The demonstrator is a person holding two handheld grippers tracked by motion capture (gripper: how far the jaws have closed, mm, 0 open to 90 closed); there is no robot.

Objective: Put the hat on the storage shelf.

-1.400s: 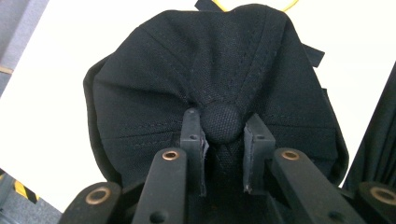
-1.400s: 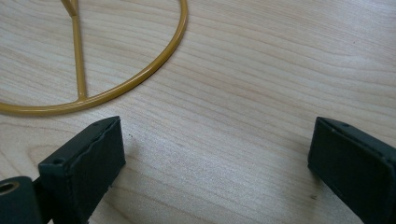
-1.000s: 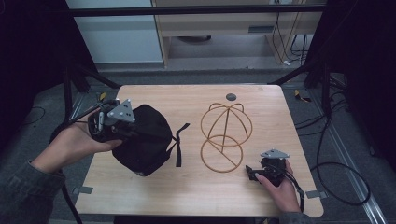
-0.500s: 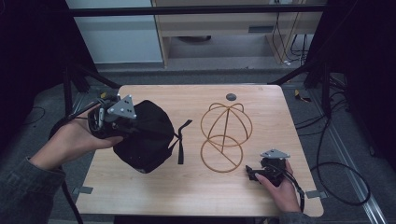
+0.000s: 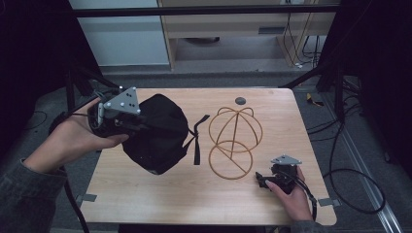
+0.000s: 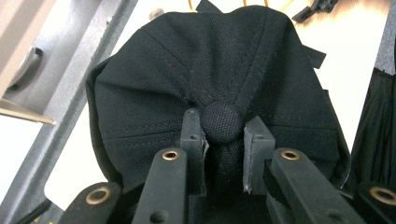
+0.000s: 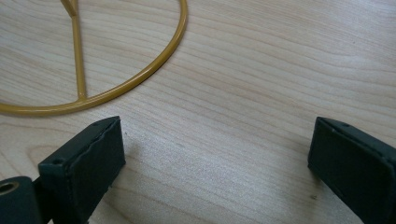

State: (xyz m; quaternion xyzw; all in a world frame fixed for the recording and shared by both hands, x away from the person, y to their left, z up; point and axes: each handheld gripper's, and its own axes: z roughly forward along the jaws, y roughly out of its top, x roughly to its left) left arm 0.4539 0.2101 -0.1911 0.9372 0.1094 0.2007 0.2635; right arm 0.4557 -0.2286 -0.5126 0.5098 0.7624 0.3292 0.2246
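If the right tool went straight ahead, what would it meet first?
Probably the ring base of the gold wire cap stand, which lies just ahead of the open right tool; only bare table lies between.

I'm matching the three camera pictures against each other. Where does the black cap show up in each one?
High view: the black cap is left of centre, held up over the wooden table by the left gripper.
Left gripper view: it takes up the middle, with the jaws shut on its crown at the top button.
Right gripper view: not in it.
Shared landmark: the gold wire hat stand, whose base ring lies top left in the right gripper view.
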